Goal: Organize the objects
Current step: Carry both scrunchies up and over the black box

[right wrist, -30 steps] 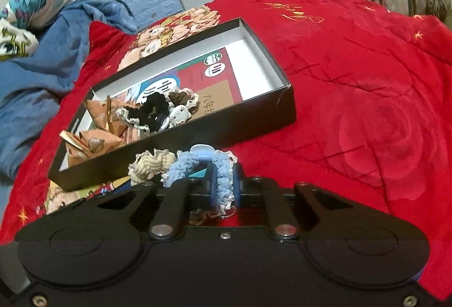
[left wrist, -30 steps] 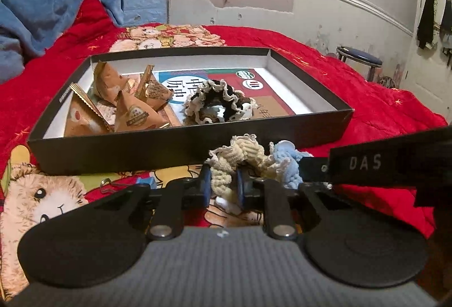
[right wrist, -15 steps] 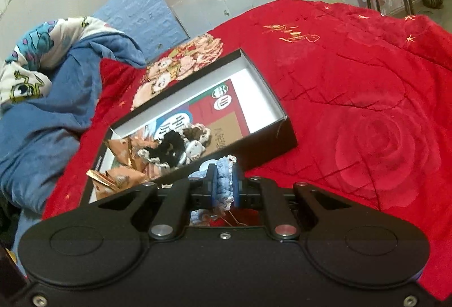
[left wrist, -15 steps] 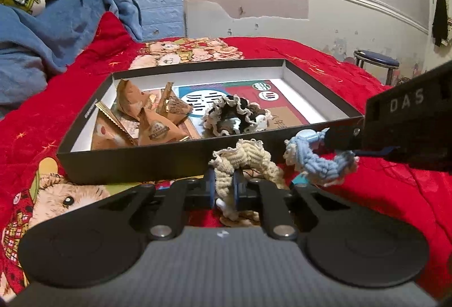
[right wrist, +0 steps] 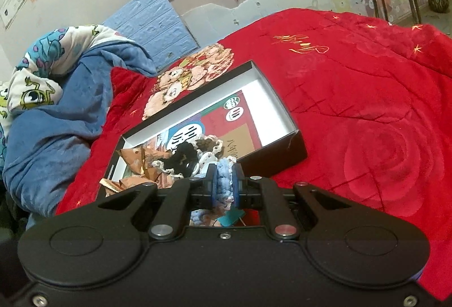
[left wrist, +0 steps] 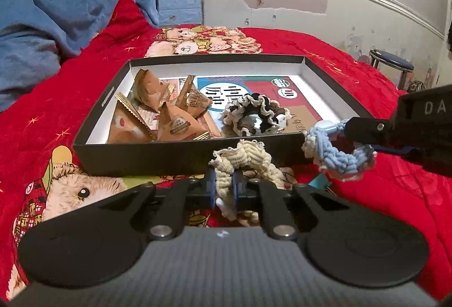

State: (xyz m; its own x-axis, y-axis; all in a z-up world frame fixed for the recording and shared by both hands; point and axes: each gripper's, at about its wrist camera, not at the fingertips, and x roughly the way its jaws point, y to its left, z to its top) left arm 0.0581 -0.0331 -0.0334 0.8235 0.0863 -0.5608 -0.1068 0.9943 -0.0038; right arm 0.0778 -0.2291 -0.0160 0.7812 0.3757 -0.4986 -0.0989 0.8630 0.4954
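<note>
the left gripper [left wrist: 224, 187] is clamped on a cream crocheted scrunchie [left wrist: 243, 158], just in front of the shallow black cardboard box [left wrist: 147, 156]. the right gripper [right wrist: 224, 184] pinches a light blue crocheted scrunchie [left wrist: 337, 156] near the box's front wall. a black-and-cream frilled scrunchie [left wrist: 254, 116] and tan wrapped snacks [left wrist: 158, 115] lie inside.

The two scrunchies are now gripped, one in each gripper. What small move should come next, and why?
Probably carry both forward over the black box and release there. The left gripper is shut on the cream scrunchie and the right gripper on the blue scrunchie, both on the near side of the box wall, where a black-and-white scrunchie already lies inside.
</note>
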